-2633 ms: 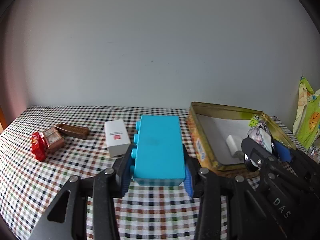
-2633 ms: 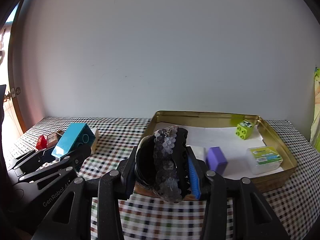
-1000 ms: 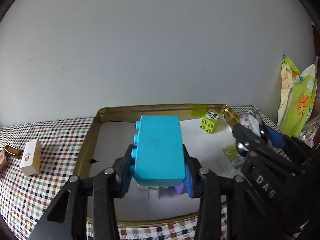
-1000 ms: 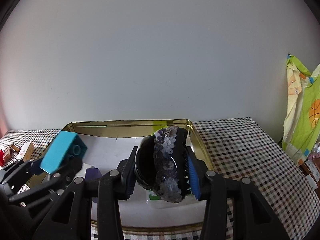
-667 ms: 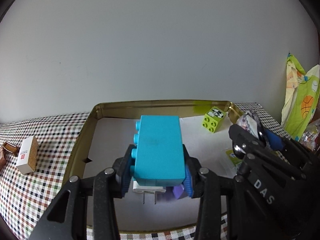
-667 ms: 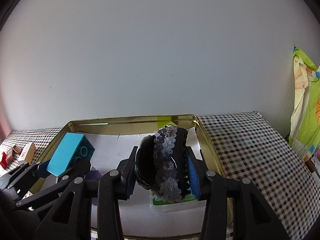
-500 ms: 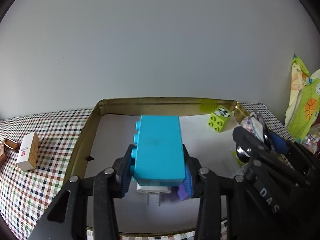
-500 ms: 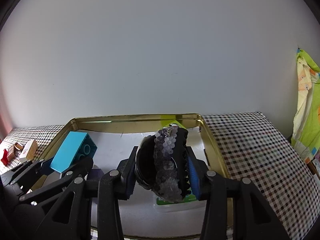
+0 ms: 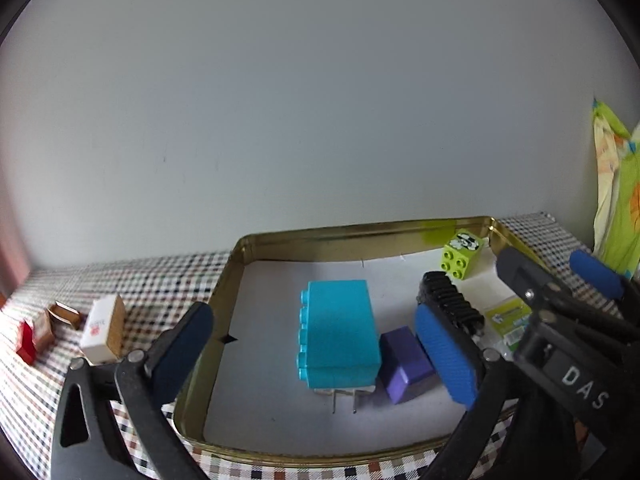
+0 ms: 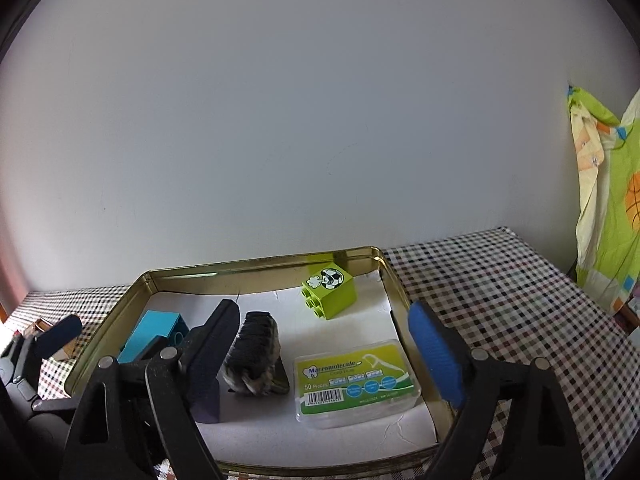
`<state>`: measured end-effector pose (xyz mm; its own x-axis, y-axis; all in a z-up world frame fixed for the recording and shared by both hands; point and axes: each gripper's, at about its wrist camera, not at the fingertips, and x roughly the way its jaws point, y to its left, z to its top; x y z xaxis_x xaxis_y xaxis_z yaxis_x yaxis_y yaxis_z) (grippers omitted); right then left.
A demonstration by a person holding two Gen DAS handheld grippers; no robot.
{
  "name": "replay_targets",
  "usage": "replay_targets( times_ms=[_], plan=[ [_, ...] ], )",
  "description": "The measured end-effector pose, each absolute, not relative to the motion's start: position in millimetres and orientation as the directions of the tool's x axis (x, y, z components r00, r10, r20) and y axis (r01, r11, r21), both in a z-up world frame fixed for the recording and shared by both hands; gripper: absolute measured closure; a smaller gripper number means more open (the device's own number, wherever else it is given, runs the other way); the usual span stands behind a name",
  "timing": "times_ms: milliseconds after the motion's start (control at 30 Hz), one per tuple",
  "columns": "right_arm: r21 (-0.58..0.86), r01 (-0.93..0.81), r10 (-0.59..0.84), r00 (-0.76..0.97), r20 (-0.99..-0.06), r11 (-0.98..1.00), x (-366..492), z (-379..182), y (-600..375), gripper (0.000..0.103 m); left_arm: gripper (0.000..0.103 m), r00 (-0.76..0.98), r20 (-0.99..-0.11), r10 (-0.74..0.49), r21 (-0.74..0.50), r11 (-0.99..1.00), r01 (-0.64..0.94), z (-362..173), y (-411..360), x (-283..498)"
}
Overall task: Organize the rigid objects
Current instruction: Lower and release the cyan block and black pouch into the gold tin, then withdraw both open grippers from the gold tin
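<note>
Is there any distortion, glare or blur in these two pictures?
Left wrist view: fisheye bends the gold tin's rim, black corners, the near left gripper finger looks soft. Right wrist view: same curving and dark corners, a green reflection on the tin's back wall above the green block, the floss box label stays readable.

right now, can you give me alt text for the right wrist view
The right gripper, its jaws opening, hangs over a gold tin tray with nothing pressed between its pads. Inside lie a sequined hair clip, a floss pick box, a green block and a blue block, all on a checked tablecloth.
</note>
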<state>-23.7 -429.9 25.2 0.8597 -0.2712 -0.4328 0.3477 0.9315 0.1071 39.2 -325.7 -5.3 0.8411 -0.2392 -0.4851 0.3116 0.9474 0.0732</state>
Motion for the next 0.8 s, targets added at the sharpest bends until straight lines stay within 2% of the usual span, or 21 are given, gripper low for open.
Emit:
replay_targets(
  times_ms=[333,600,800],
  plan=[
    [0.108,0.372,-0.303,0.866,-0.398,0.922,-30,26,-433,0.015,0.001,0.824,-0.509,-0.249,0.024,0.953,0.303,-6,-315,40],
    [0.091,0.390,-0.349,0.889,-0.297,0.916,-48,33,-425,0.015,0.001,0.862,-0.460,-0.212,0.043,0.965,0.260,-2,-299,25],
    [0.025,0.378,-0.358,0.894,-0.268,0.925,-50,34,-411,0.015,0.001,0.884,-0.420,-0.206,0.051,0.967,0.250,1,-284,8]
  ],
)
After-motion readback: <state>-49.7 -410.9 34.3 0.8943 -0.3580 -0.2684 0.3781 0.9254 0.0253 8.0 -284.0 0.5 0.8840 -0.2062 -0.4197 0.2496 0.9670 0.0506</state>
